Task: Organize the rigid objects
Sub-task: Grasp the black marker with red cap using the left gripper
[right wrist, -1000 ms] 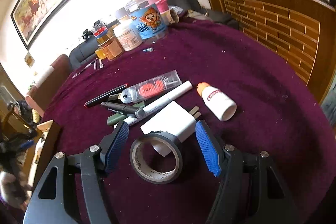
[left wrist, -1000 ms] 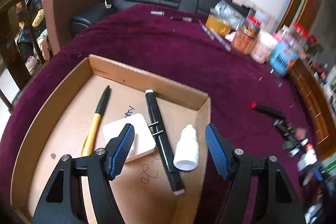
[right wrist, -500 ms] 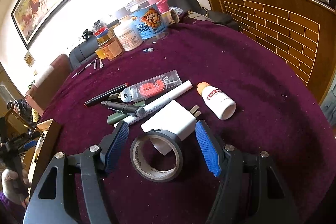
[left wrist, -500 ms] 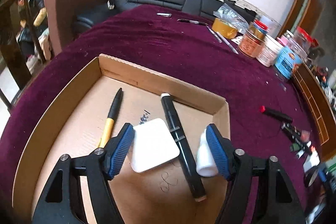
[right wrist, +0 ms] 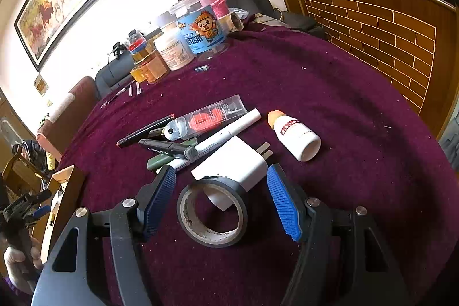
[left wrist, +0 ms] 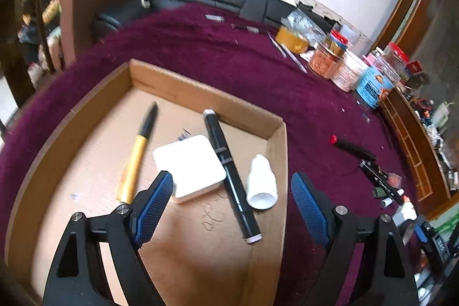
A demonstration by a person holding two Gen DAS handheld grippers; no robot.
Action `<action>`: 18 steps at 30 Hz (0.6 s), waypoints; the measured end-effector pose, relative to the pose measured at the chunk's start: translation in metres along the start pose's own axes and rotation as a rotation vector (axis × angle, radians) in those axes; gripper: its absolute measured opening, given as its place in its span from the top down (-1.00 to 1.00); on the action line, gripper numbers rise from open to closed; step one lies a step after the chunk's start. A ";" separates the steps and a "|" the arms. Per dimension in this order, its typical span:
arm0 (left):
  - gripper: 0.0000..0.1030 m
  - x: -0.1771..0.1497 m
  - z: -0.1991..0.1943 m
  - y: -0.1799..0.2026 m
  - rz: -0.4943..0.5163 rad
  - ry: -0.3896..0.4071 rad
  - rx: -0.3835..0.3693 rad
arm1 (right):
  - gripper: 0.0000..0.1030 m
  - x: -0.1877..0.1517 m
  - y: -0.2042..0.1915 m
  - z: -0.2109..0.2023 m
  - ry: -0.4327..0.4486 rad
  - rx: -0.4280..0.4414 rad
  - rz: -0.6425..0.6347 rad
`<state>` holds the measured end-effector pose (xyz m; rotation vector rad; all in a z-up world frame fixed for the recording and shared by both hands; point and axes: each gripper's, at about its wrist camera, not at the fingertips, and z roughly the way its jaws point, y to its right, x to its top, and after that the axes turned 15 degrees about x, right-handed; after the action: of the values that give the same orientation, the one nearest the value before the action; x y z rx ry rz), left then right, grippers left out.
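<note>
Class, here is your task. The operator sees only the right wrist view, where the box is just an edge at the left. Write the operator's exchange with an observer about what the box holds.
Operator: What is in the box?
Observer: Four things: a pen, a white adapter, a black marker and a white bottle.
Operator: How does the bottle lie?
Observer: On its side near the right wall, beside the marker.

Maroon cloth point(right wrist: 330, 82), tan box point(left wrist: 200, 89), yellow-and-black pen point(left wrist: 137, 155), white bottle point(left wrist: 261, 182), black tape point(right wrist: 212, 212), blue ribbed pads point(right wrist: 282, 205), cartoon-printed blue jar point(right wrist: 202, 29)
</note>
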<state>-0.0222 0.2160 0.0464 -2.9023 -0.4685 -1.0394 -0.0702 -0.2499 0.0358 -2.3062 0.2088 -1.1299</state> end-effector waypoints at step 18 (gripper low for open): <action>-0.56 -0.014 -0.073 0.090 0.205 0.022 -0.227 | -0.75 0.075 -0.043 -0.020 0.276 -0.097 -0.200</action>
<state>-0.0521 0.1170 0.1014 -3.0441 -0.0509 -1.1591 -0.0419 -0.2503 0.1199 -2.2871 0.1409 -1.5720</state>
